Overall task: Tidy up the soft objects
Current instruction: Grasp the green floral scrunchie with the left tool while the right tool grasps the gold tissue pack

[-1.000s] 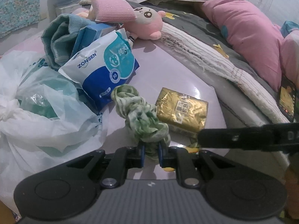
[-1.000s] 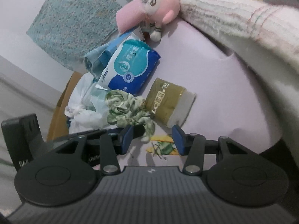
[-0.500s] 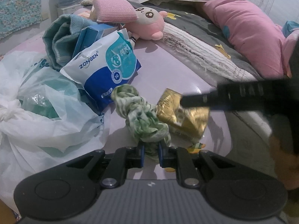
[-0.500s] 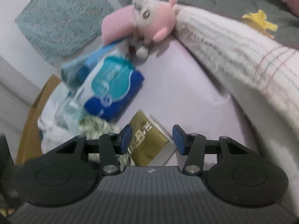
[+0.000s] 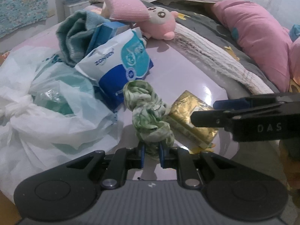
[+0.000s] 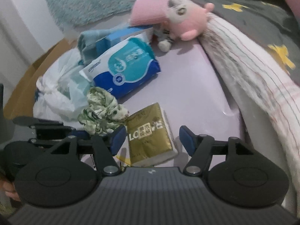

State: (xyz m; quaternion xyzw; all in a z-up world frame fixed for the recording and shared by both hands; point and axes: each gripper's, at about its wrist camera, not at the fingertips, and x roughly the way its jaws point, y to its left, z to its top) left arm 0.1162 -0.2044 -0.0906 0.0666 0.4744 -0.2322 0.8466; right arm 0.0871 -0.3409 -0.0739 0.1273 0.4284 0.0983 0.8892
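Left hand-held gripper (image 5: 151,154): jaws nearly closed, clamped on near end of green-white cloth bundle (image 5: 148,110). Rest of bundle lying on pale purple counter (image 5: 187,75), stretching away from the jaws, far end touching blue-white wipes pack (image 5: 120,69).

Right hand-held gripper (image 6: 152,139): about half open, jaws just been opening. Nothing gripped. Gold tissue pack (image 6: 150,135) lying flat on counter between the two blue pads, pads not pressing on it, gap visible on the right side. In left wrist view, seen coming in from right edge, tips over the gold tissue pack (image 5: 189,117).

Gold pack just beside the cloth bundle, on its right, touching or almost; cannot tell exactly.

Behind wipes pack: blue box (image 5: 110,31) and rolled teal towel (image 5: 75,37), leaning together. Pink plush toy (image 5: 161,23) at far edge of counter, head against striped white blanket (image 5: 215,54) of the bed. Pink pillow (image 5: 256,41) farther back on bed, on dark grey cover w/ yellow stars.

White plastic bag (image 5: 37,112), tied in a knot, at left side of counter, touching wipes pack. Something green-teal inside, not clear what.

In right wrist view, cardboard box (image 6: 30,82) at left beyond the counter edge.
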